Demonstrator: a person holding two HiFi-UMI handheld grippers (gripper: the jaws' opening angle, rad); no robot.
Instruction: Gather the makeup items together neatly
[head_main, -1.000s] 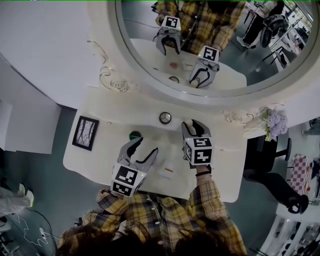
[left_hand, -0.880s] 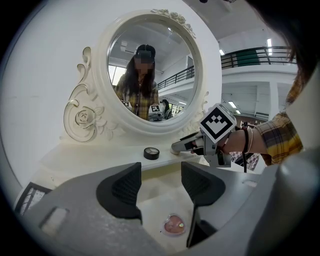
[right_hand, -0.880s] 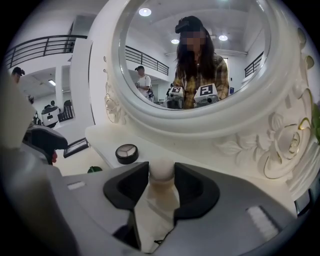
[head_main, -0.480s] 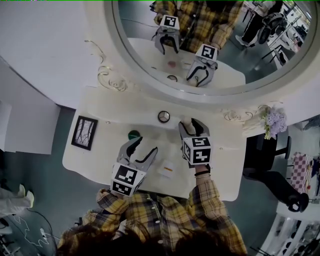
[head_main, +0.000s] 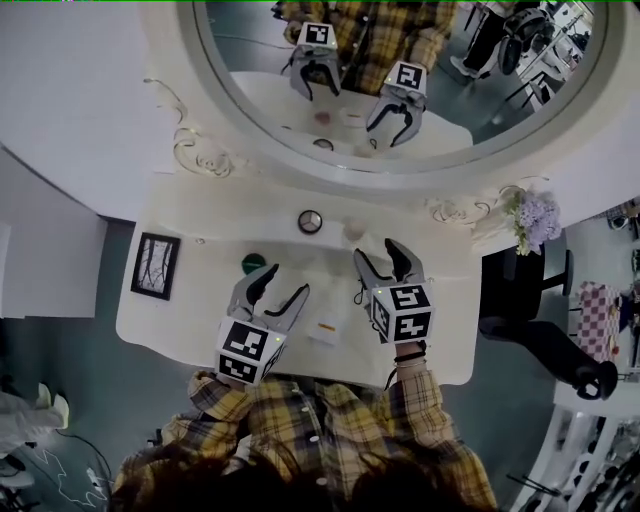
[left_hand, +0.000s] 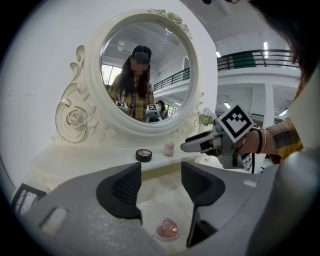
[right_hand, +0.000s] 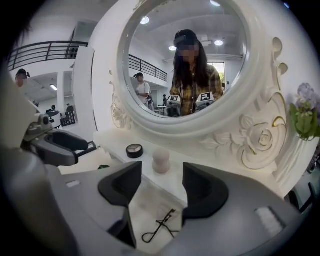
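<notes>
A white bench (head_main: 200, 320) stands under an oval mirror (head_main: 400, 80). On its raised back ledge sit one round compact (head_main: 310, 221) and one pink sponge (head_main: 352, 230), side by side. Lower down lie one eyelash curler (right_hand: 159, 227) beneath the right tool (head_main: 378, 255), one heart-shaped case (left_hand: 166, 229) beneath the left tool (head_main: 280, 285), and one green item (head_main: 254, 263). Both tools gape wide, gripping nothing; the right tool's jaws have just been opening. One framed picture (head_main: 155, 266) lies at the bench's left end.

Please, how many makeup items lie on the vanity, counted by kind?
Round compact: 1
Sponge: 1
Eyelash curler: 1
Pink heart case: 1
Green round item: 1
Total: 5
</notes>
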